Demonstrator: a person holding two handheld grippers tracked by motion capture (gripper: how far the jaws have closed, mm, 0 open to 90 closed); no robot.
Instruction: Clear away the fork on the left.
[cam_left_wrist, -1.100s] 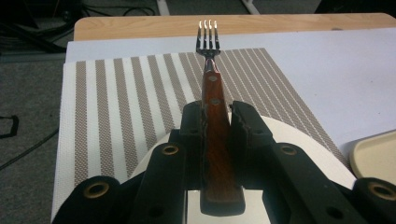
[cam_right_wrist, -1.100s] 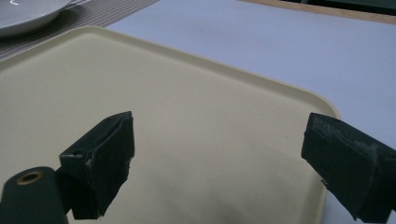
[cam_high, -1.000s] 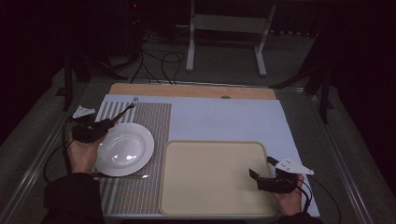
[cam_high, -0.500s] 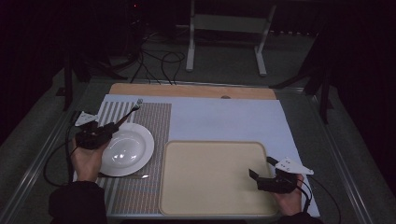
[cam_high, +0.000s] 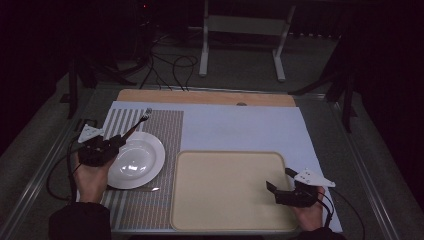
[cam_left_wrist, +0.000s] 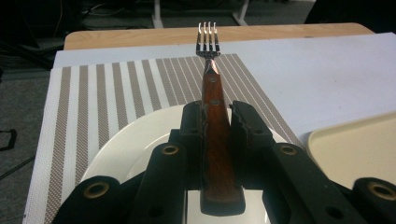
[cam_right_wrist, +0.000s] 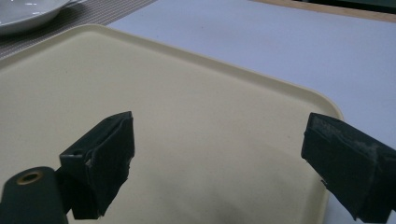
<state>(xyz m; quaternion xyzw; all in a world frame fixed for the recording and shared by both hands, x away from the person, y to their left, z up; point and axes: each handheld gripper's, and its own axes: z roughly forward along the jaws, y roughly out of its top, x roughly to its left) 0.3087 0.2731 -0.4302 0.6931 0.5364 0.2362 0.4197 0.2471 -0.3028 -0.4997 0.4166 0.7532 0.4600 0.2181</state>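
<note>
At the far left, the left gripper clamps the wooden handle of a fork, tines pointing toward one o'clock over the striped mat, above the plate rim. Right of it lies the tray; at its four o'clock edge the right gripper hangs spread wide, empty.

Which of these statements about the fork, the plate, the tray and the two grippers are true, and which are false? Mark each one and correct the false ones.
1. The left gripper grips a fork by its wooden handle. True.
2. The fork's tines point at the person. False: they point away, toward the far edge of the table.
3. The right gripper holds a spoon. False: its jaws stand open with nothing between them, over the tray.
4. The plate sits on the striped placemat. True.
5. Food lies on the tray. False: it is bare.
</note>
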